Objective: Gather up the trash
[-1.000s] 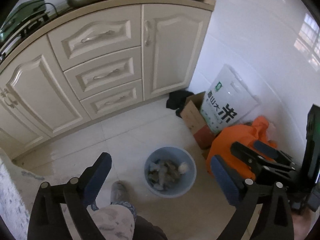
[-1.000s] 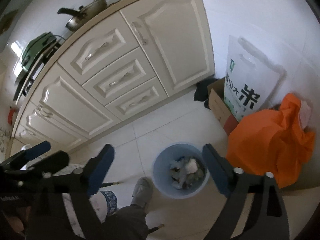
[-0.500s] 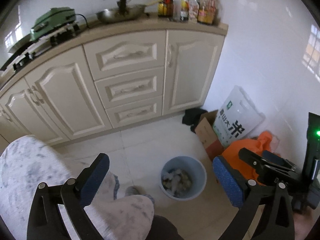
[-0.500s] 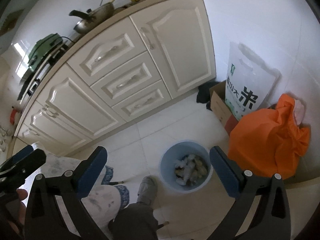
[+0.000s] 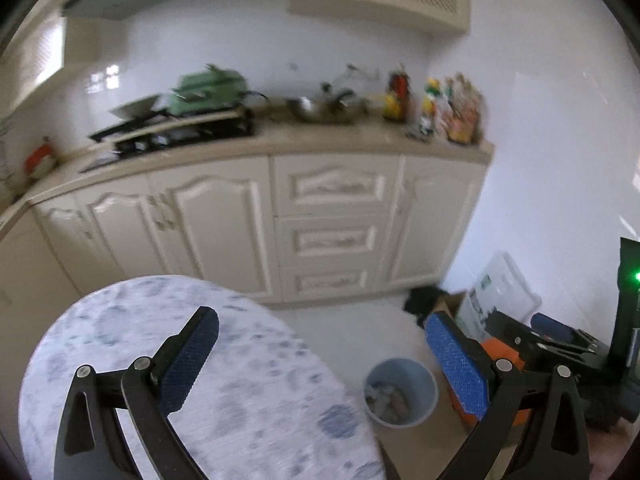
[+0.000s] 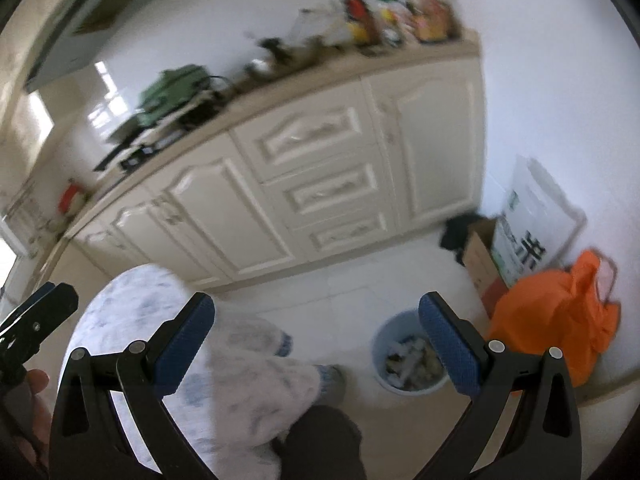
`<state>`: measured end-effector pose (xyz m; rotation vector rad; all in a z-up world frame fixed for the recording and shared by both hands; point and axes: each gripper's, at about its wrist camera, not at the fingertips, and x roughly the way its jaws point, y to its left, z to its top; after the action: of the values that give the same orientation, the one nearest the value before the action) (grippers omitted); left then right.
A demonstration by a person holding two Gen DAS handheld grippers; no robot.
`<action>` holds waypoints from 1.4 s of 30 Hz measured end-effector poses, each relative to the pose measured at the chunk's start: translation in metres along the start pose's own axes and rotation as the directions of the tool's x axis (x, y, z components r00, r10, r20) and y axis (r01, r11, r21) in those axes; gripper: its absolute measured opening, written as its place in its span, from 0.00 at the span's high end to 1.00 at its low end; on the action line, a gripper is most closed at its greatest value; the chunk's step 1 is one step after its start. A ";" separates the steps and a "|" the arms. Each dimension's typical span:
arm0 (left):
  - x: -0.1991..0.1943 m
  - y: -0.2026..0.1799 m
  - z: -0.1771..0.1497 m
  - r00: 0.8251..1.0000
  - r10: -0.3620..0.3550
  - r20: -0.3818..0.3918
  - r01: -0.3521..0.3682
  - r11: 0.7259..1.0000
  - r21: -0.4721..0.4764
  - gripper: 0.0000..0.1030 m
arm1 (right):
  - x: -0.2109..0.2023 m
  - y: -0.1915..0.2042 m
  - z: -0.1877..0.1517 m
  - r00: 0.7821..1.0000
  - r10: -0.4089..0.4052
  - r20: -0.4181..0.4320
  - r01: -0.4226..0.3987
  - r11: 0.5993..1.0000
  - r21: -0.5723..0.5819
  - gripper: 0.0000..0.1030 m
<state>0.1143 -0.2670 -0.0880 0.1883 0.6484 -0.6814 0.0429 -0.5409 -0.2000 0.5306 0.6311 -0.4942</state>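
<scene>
A pale blue waste bin (image 5: 401,391) (image 6: 408,354) stands on the tiled floor, filled with crumpled paper and scraps. My left gripper (image 5: 322,352) hangs open high above the floor, nothing between its blue pads, the bin low between them. My right gripper (image 6: 316,340) is open too and empty, with the bin just left of its right finger. The right gripper's black body (image 5: 560,340) shows at the right edge of the left wrist view, and the left gripper's tip (image 6: 38,312) at the left edge of the right wrist view.
An orange bag (image 6: 560,324), a cardboard box (image 6: 482,256) and a white printed sack (image 6: 532,220) sit by the right wall. Cream cabinets (image 5: 328,224) carry a stove, pan and bottles. The person's pale patterned clothing (image 5: 240,380) and shoe (image 6: 334,380) fill the lower foreground.
Both grippers have risen and tilted up from the floor toward the cabinets and wall. The bin now looks smaller and lower. Both stay open and empty.
</scene>
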 end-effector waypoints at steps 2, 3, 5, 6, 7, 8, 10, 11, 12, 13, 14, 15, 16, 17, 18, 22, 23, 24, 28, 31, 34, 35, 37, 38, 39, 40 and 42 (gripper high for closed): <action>-0.035 0.015 -0.014 0.998 0.046 0.031 -0.045 0.999 -0.022 0.01 | -0.014 0.030 0.000 0.999 0.029 0.017 -0.028 0.998 -0.055 0.00; -0.053 0.022 -0.021 0.996 0.071 0.046 -0.070 0.997 -0.035 0.01 | -0.021 0.048 -0.001 0.999 0.048 0.026 -0.045 0.995 -0.088 0.00; -0.095 0.040 -0.039 0.988 0.128 0.086 -0.122 0.990 -0.071 0.01 | -0.034 0.074 -0.006 0.997 0.063 0.040 -0.057 0.989 -0.134 0.00; -0.114 0.047 -0.047 0.983 0.158 0.098 -0.149 0.985 -0.089 0.01 | -0.039 0.088 -0.008 0.996 0.072 0.048 -0.064 0.985 -0.160 0.00; -0.133 0.052 -0.057 0.976 0.186 0.109 -0.175 0.979 -0.106 0.01 | -0.046 0.103 -0.012 0.994 0.091 0.054 -0.079 0.979 -0.190 0.00; -0.150 0.057 -0.066 0.970 0.213 0.120 -0.198 0.972 -0.125 0.01 | -0.052 0.117 -0.016 0.992 0.113 0.057 -0.098 0.971 -0.219 0.00; -0.181 0.064 -0.084 0.956 0.261 0.133 -0.240 0.958 -0.160 0.01 | -0.065 0.147 -0.027 0.985 0.160 0.060 -0.138 0.951 -0.276 0.00; -0.192 0.068 -0.090 0.951 0.278 0.135 -0.253 0.951 -0.176 0.01 | -0.071 0.160 -0.033 0.982 0.179 0.062 -0.153 0.942 -0.299 0.00; -0.209 0.073 -0.101 0.944 0.298 0.139 -0.269 0.943 -0.197 0.01 | -0.077 0.171 -0.040 0.978 0.199 0.064 -0.168 0.932 -0.321 0.00; -0.228 0.076 -0.114 0.935 0.323 0.147 -0.289 0.933 -0.214 0.01 | -0.084 0.179 -0.047 0.975 0.214 0.065 -0.180 0.923 -0.339 0.00; -0.240 0.075 -0.122 0.927 0.340 0.155 -0.303 0.927 -0.220 0.01 | -0.089 0.187 -0.054 0.971 0.229 0.066 -0.192 0.916 -0.351 0.00; -0.254 0.073 -0.134 0.917 0.364 0.163 -0.324 0.918 -0.228 0.01 | -0.095 0.193 -0.061 0.966 0.248 0.068 -0.207 0.909 -0.363 0.00; -0.270 0.070 -0.148 0.907 0.387 0.166 -0.345 0.908 -0.237 0.01 | -0.103 0.201 -0.072 0.960 0.271 0.072 -0.224 0.896 -0.383 0.00; -0.285 0.068 -0.162 0.899 0.402 0.171 -0.356 0.901 -0.248 0.01 | -0.109 0.207 -0.080 0.957 0.279 0.076 -0.227 0.889 -0.399 0.00; -0.298 0.064 -0.175 0.893 0.414 0.177 -0.364 0.895 -0.258 0.01 | -0.115 0.213 -0.090 0.956 0.282 0.085 -0.224 0.883 -0.413 0.00; -0.326 0.041 -0.217 0.868 0.464 0.177 -0.403 0.866 -0.294 0.01 | -0.132 0.225 -0.120 0.946 0.309 0.098 -0.237 0.866 -0.441 0.00; -0.334 0.036 -0.227 0.864 0.471 0.177 -0.408 0.862 -0.302 0.01 | -0.135 0.226 -0.127 0.944 0.313 0.101 -0.238 0.864 -0.444 0.00; -0.338 0.032 -0.235 0.862 0.477 0.174 -0.413 0.858 -0.307 0.01 | -0.138 0.227 -0.133 0.943 0.316 0.102 -0.240 0.861 -0.448 0.00; -0.364 0.013 -0.261 0.833 0.528 0.166 -0.462 0.829 -0.316 0.01 | -0.152 0.228 -0.158 0.941 0.320 0.108 -0.236 0.852 -0.467 0.00; -0.377 0.004 -0.271 0.830 0.532 0.171 -0.461 0.825 -0.326 0.01 | -0.163 0.223 -0.168 0.939 0.323 0.117 -0.234 0.852 -0.468 0.00; -0.389 -0.005 -0.282 0.827 0.527 0.196 -0.450 0.829 -0.331 0.01 | -0.176 0.215 -0.176 0.936 0.323 0.137 -0.226 0.853 -0.471 0.00; -0.394 -0.007 -0.286 0.826 0.527 0.200 -0.448 0.830 -0.333 0.01 | -0.181 0.213 -0.178 0.935 0.324 0.142 -0.225 0.854 -0.469 0.00; -0.408 -0.016 -0.293 0.820 0.531 0.214 -0.449 0.829 -0.335 0.01 | -0.191 0.209 -0.180 0.931 0.328 0.160 -0.221 0.856 -0.467 0.00; -0.414 -0.019 -0.297 0.815 0.536 0.220 -0.453 0.827 -0.334 0.01 | -0.196 0.208 -0.180 0.928 0.330 0.170 -0.218 0.856 -0.468 0.00; -0.421 -0.026 -0.299 0.808 0.544 0.228 -0.460 0.822 -0.335 0.01 | -0.200 0.209 -0.180 0.926 0.333 0.176 -0.218 0.855 -0.470 0.00; -0.425 -0.026 -0.300 0.803 0.548 0.232 -0.462 0.820 -0.338 0.01 | -0.204 0.211 -0.180 0.923 0.339 0.182 -0.220 0.853 -0.474 0.00; -0.430 -0.027 -0.303 0.798 0.551 0.243 -0.461 0.819 -0.342 0.01 | -0.210 0.214 -0.180 0.915 0.354 0.195 -0.225 0.847 -0.481 0.00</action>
<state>-0.3064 0.0487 -0.0622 -0.0092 0.3282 -0.0847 -0.0564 -0.2158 -0.1196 0.1034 0.3646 -0.1141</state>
